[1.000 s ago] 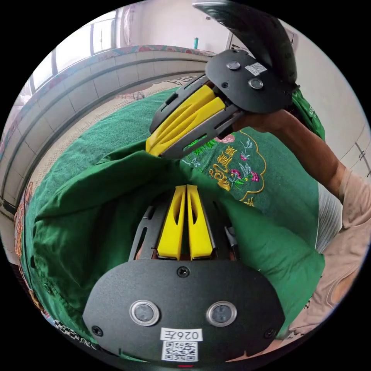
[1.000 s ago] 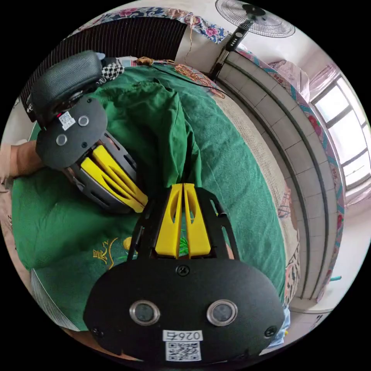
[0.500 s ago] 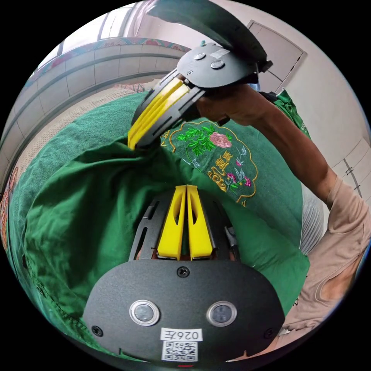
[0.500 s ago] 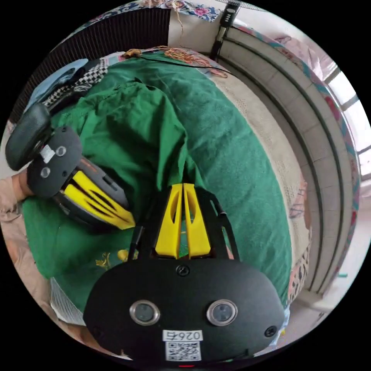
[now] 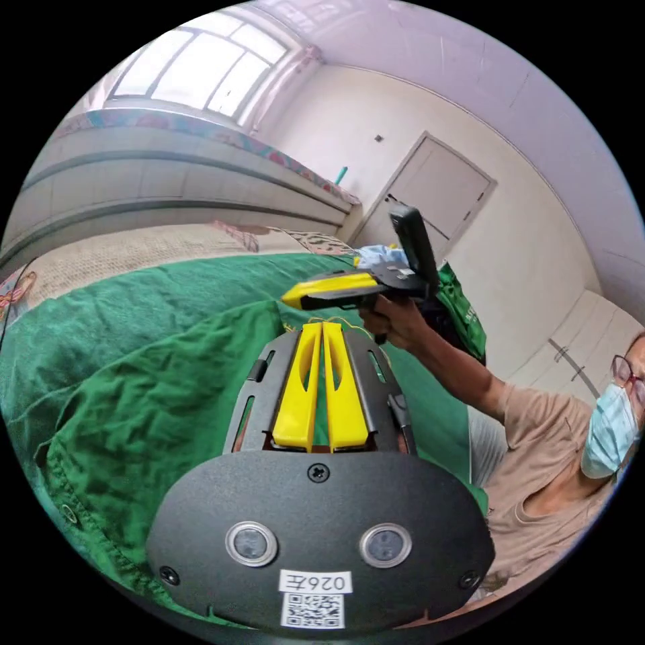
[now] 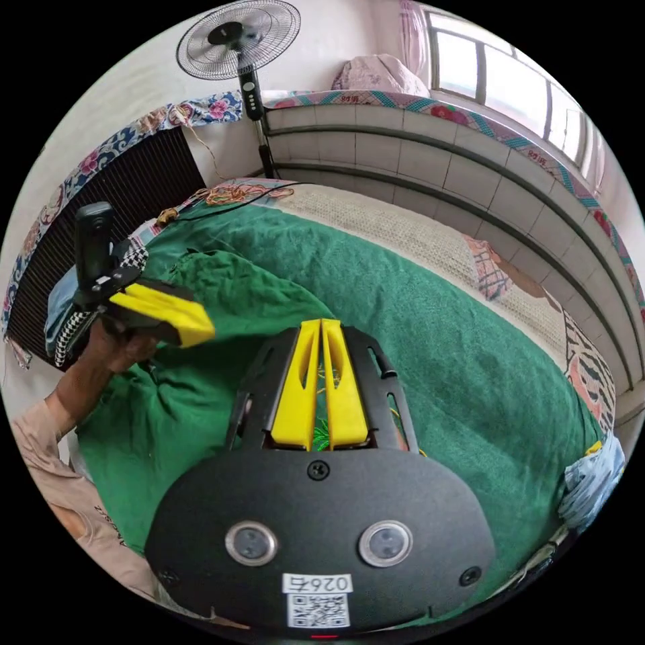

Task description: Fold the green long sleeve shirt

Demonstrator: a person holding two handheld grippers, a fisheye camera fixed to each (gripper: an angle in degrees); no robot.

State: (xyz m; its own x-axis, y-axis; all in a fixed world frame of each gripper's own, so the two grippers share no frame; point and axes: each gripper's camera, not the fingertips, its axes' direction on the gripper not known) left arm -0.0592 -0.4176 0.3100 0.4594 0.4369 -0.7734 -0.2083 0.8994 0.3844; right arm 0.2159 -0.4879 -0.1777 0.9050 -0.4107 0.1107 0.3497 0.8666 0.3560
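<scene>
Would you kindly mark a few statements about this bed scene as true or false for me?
1. The green long sleeve shirt lies crumpled on the green towelling blanket. True.
2. The left tongs gape wide open. False: their yellow jaws stand together.
3. A black pedestal fan stands by the wall. True.
4. The right tongs rest flat on the tiled ledge. False: the person's right hand holds them in the air above the blanket, jaws together.
5. The pale door stands wide open. False: it is shut.
</scene>
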